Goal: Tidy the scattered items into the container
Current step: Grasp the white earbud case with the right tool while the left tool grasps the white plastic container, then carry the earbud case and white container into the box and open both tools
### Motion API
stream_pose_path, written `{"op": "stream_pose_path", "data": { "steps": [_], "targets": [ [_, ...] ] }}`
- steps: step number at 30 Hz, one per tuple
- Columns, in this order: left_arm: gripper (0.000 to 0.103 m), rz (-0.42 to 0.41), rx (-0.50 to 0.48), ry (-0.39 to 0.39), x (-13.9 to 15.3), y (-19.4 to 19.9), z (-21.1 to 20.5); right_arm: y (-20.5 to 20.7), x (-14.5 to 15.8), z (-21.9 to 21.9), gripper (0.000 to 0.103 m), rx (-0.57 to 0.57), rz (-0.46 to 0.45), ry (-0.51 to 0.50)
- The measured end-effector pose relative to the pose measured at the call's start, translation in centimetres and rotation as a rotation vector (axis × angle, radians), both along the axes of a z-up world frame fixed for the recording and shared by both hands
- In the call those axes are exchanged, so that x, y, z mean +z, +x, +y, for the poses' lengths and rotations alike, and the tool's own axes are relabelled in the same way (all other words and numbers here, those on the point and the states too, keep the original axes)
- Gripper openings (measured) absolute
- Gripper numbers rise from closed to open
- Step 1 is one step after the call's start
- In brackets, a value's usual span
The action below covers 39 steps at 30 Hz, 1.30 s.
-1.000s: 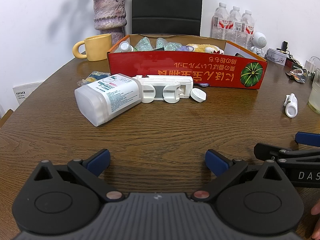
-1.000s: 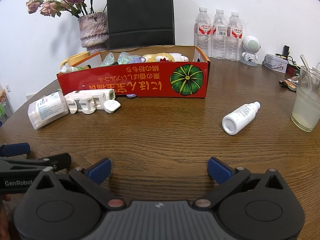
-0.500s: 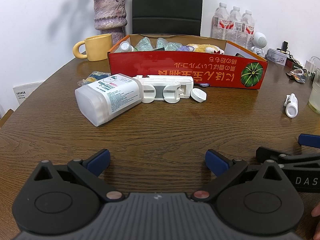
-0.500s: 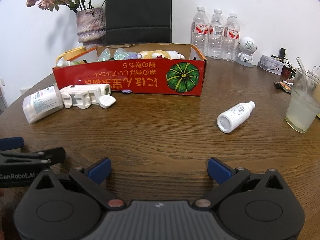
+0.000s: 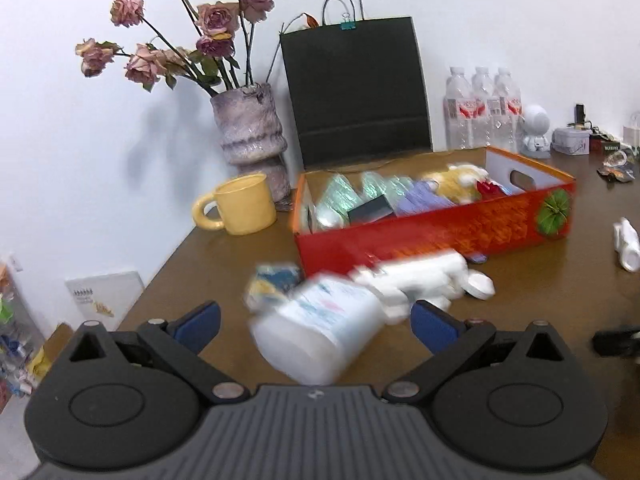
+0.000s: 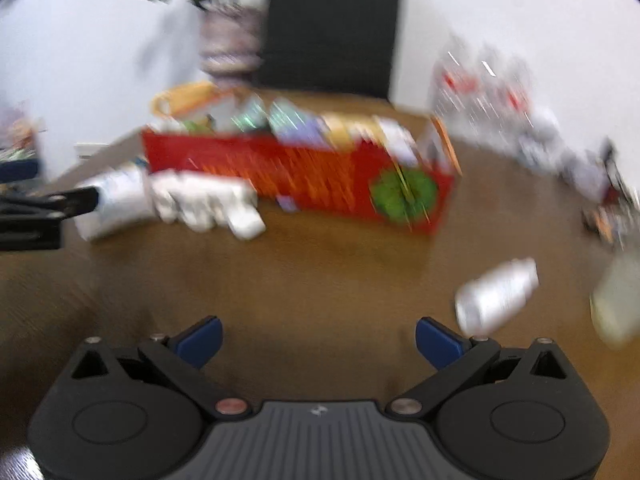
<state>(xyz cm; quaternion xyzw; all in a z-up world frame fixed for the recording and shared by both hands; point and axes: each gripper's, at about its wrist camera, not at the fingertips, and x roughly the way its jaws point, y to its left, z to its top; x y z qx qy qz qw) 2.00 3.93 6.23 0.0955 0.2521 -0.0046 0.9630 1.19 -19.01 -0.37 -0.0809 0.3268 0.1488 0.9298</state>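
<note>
Our left gripper (image 5: 314, 322) has jaws released; the big white jar (image 5: 320, 338) lies on its side btwn them, long axis running away fwd-right. Right gripper (image 6: 318, 338), jaws spread too, holds nothing; small bottle (image 6: 496, 300) sits just fwd-right.

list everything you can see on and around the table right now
box: 1, red, mid table, packed with items
jar: 1, white, on its side between the left fingers
holder: 1, white, in front of the box
cap: 1, white, right of the holder
packet: 1, blue and yellow, left of the jar
small bottle: 1, white, lying right of the box
mug: 1, yellow, left of the box
vase: 1, purple, roses, by the wall
bag: 1, black, behind the box
water bottles: 3, clear, back right
left gripper: open
right gripper: open
</note>
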Motion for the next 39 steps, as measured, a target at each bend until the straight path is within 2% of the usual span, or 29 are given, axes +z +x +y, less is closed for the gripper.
{"op": "stream_pose_path", "data": {
  "steps": [2, 3, 4, 6, 8, 10, 12, 14, 15, 16, 17, 19, 21, 23, 26, 30, 33, 36, 39],
  "targets": [
    [0.103, 0.029, -0.071, -0.016, -0.1, 1.6, 1.0, 2.1, 0.2, 0.9, 0.103, 0.071, -0.041, 0.015],
    [0.103, 0.04, -0.107, -0.023, -0.1, 2.3, 1.4, 3.3, 0.0, 1.4, 0.1, 0.102, -0.058, 0.023],
    [0.103, 0.056, -0.117, -0.026, -0.3, 2.9, 1.6, 4.5, -0.2, 1.9, 0.093, 0.133, -0.069, 0.026],
    [0.103, 0.09, -0.123, -0.029, -0.7, 4.0, 1.9, 6.6, -1.4, 3.1, 0.083, 0.194, -0.051, -0.006],
    [0.103, 0.126, -0.125, -0.057, -1.1, 4.6, 2.3, 8.3, -2.2, 3.9, 0.079, 0.235, -0.021, -0.024],
    [0.103, 0.153, -0.133, -0.089, -1.7, 5.0, 2.7, 9.5, -2.8, 3.8, 0.073, 0.266, 0.005, 0.032],
    [0.103, 0.17, -0.146, -0.128, -2.1, 5.1, 3.2, 10.4, -3.2, 3.6, 0.073, 0.29, 0.031, 0.083],
    [0.091, 0.188, -0.157, -0.16, -2.4, 5.1, 3.5, 10.7, -3.4, 3.7, 0.068, 0.295, 0.018, 0.09],
    [0.086, 0.197, -0.16, -0.168, -2.5, 5.1, 3.5, 10.8, -3.4, 3.5, 0.062, 0.293, 0.017, 0.103],
    [0.077, 0.206, -0.163, -0.176, -2.6, 5.1, 3.6, 10.9, -3.4, 3.4, 0.056, 0.291, 0.016, 0.115],
    [0.075, 0.212, -0.166, -0.184, -2.5, 4.9, 3.5, 10.9, -3.4, 3.2, 0.052, 0.292, 0.016, 0.128],
    [0.07, 0.22, -0.181, -0.206, -2.3, 4.1, 3.2, 10.5, -3.4, 3.3, 0.037, 0.312, 0.014, 0.13],
    [0.071, 0.218, -0.218, -0.234, -1.9, 3.1, 2.7, 9.9, -3.4, 3.6, 0.028, 0.334, 0.006, 0.117],
    [0.072, 0.217, -0.23, -0.23, -1.9, 2.6, 2.0, 9.3, -3.3, 4.0, 0.027, 0.356, -0.002, 0.104],
    [0.069, 0.228, -0.198, -0.206, -2.5, 2.8, 1.1, 8.2, -3.2, 4.6, 0.027, 0.375, -0.023, 0.071],
    [0.067, 0.237, -0.169, -0.238, -2.7, 2.0, 0.4, 6.8, -2.8, 4.7, 0.027, 0.385, -0.061, 0.036],
    [0.067, 0.206, -0.156, -0.281, -2.1, 0.8, 0.2, 6.0, -1.5, 3.4, 0.027, 0.363, -0.094, 0.082],
    [0.067, 0.143, -0.131, -0.324, 0.0, 0.0, 0.4, 5.8, 0.2, 1.8, 0.027, 0.313, -0.126, 0.15],
    [0.067, 0.088, -0.149, -0.372, 3.6, 0.8, 0.7, 6.9, 2.8, 0.2, 0.027, 0.24, -0.163, 0.216]
  ]
}}
